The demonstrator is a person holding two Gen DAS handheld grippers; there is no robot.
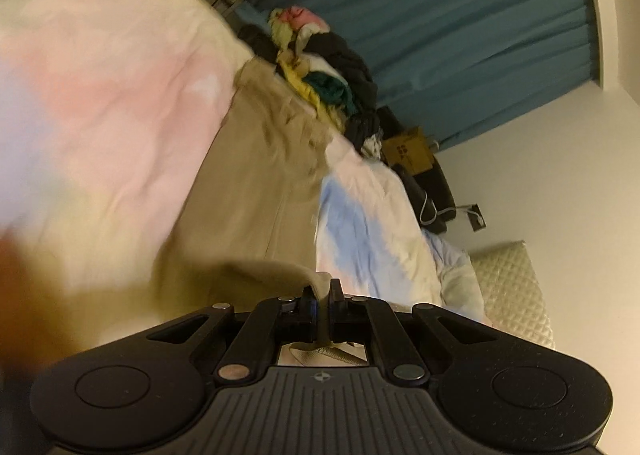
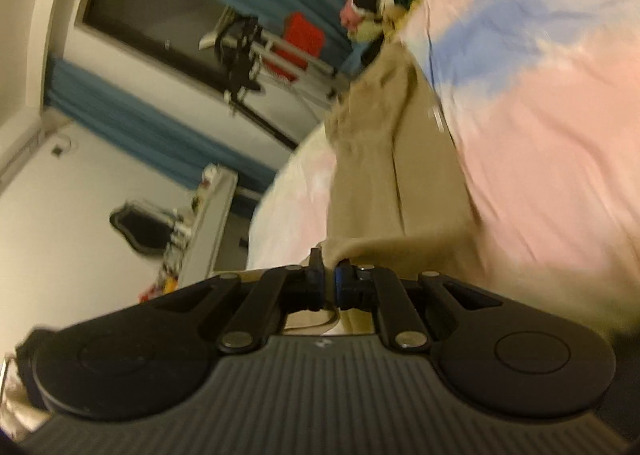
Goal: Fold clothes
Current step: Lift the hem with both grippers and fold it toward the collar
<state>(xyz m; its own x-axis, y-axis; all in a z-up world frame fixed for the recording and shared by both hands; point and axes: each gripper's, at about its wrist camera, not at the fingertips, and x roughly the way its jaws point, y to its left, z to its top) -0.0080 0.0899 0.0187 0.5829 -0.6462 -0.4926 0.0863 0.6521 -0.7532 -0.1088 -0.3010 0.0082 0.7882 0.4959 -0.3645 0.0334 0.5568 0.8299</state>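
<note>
Ribbed black housing filled the bottom of both views, hiding what lay beneath. We saw the pastel tie-dye bedspread (image 1: 100,103) smeared by motion blur, its soft pink, blue and cream patches shapeless. Across it stretched the beige trousers (image 1: 256,191), matte and creased. Beyond them, a clothes pile (image 1: 320,67) sat jumbled, partly cut off. Our left hand-held gripper (image 1: 320,291) pinched a trouser edge tight; the right hand-held gripper (image 2: 329,267) likewise.

white walls (image 1: 560,175), teal curtains (image 1: 460,35), dark window (image 2: 140,15), quilted headboard (image 1: 508,287), warm dim light.
</note>
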